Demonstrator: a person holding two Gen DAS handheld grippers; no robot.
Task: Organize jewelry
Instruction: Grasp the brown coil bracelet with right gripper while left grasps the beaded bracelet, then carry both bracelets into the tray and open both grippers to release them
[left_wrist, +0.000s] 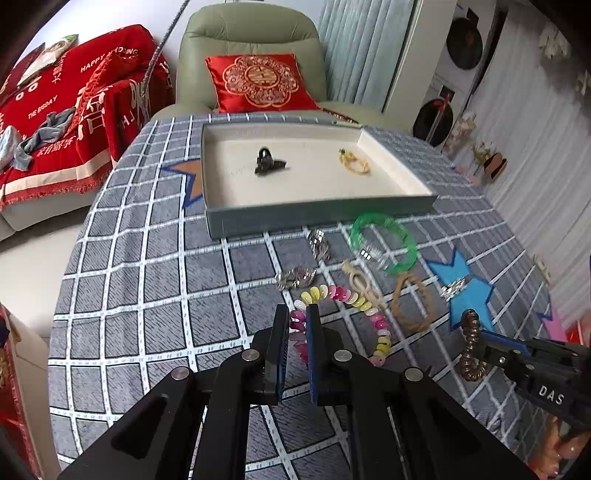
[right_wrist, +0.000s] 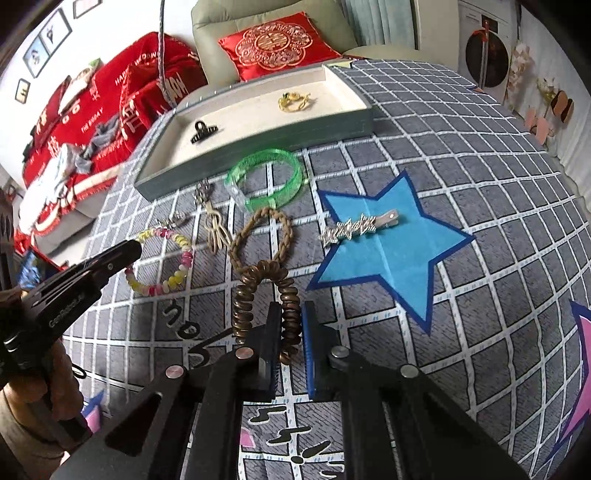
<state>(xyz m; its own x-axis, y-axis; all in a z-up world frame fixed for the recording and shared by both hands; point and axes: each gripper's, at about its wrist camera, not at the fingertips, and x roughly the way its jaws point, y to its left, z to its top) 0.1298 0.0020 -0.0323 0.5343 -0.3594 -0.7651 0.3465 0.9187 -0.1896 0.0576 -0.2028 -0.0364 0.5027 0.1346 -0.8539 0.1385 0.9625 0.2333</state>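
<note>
Left gripper (left_wrist: 297, 325) pinches the pastel bead bracelet (left_wrist: 347, 295); right gripper (right_wrist: 291, 325) clamps the brown spiral hair tie (right_wrist: 258, 295); the shallow cream-lined tray (left_wrist: 317, 214) lies at twelve o'clock from both.

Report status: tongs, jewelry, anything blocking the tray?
Left tongs shut on bead bracelet. Right tongs shut on brown coil band. Tray path open.

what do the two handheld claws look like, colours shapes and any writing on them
Both are matte black, angular tools with silver round pivot bolts and flat fingers faced with blue ribbed pads. The left claw has white "GenRobot" lettering along its body; the right claw carries white "DAS" lettering. No cables or sleeves are visible.
</note>
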